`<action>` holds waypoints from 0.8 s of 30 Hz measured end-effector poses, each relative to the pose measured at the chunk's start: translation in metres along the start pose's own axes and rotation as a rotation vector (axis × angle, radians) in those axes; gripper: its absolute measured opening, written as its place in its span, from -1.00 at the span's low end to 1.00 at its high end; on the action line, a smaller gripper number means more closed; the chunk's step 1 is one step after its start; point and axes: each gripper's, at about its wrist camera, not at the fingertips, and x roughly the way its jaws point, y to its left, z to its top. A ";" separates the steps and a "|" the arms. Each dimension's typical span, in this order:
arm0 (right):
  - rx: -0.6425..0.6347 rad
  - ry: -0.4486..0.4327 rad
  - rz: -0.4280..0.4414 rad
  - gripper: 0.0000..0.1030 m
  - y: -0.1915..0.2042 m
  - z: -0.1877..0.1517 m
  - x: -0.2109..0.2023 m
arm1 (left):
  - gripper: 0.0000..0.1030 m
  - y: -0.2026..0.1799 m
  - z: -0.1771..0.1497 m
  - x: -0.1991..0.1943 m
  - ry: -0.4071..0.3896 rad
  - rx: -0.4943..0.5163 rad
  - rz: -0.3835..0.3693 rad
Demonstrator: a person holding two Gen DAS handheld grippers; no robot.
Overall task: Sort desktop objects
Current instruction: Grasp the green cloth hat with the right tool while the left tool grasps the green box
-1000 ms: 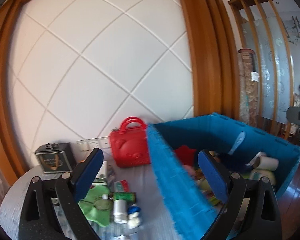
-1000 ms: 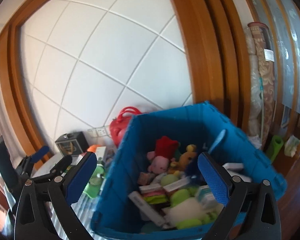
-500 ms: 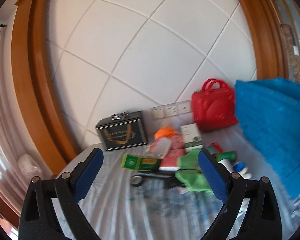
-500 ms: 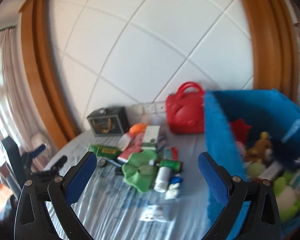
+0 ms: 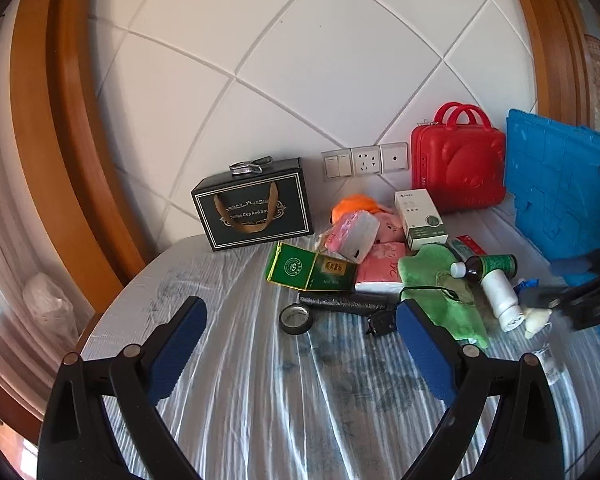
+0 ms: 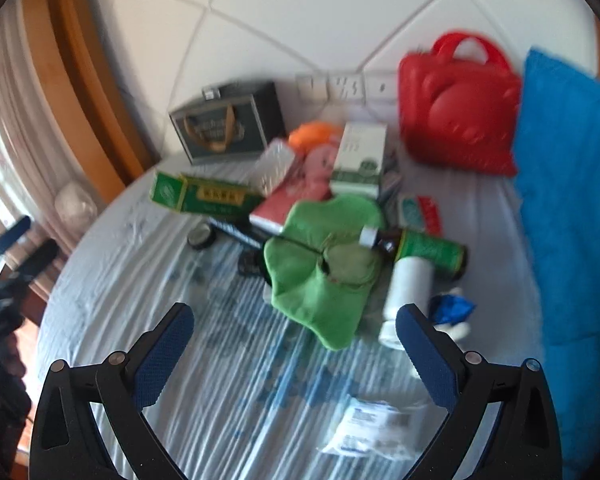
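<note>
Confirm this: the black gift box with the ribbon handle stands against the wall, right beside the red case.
Not beside. In the left wrist view the black gift box stands against the wall, but wall sockets and clutter separate it from the red case.

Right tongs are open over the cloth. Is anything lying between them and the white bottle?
Nothing visible blocks it. The right tongs are open, and the white bottle lies just beyond the right pad. The green cloth lies beside the bottle, and the green-labelled bottle crosses its far end.

White wall sockets point(image 5: 365, 161) between wooden frames point(image 5: 56, 128).
</note>
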 end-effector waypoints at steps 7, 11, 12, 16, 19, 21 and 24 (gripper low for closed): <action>0.040 0.215 -0.019 0.99 -0.026 0.005 0.140 | 0.88 0.002 -0.009 0.049 0.069 -0.023 -0.031; 0.045 0.270 -0.036 1.00 -0.040 0.003 0.183 | 0.88 0.003 -0.018 0.080 0.113 -0.045 -0.033; 0.014 0.272 -0.085 1.00 -0.041 0.002 0.190 | 0.88 0.003 -0.021 0.090 0.130 -0.053 -0.036; -0.120 0.266 -0.116 0.60 -0.034 -0.001 0.199 | 0.88 0.001 -0.028 0.121 0.169 -0.092 -0.046; -0.218 0.231 -0.126 -0.30 -0.021 0.000 0.190 | 0.88 -0.002 -0.029 0.143 0.173 -0.129 -0.050; -0.243 0.216 -0.112 -0.63 -0.020 -0.002 0.181 | 0.88 -0.004 -0.029 0.153 0.155 -0.139 -0.050; -0.170 0.205 -0.056 -0.65 -0.036 -0.002 0.166 | 0.88 -0.003 -0.030 0.170 0.119 -0.136 -0.030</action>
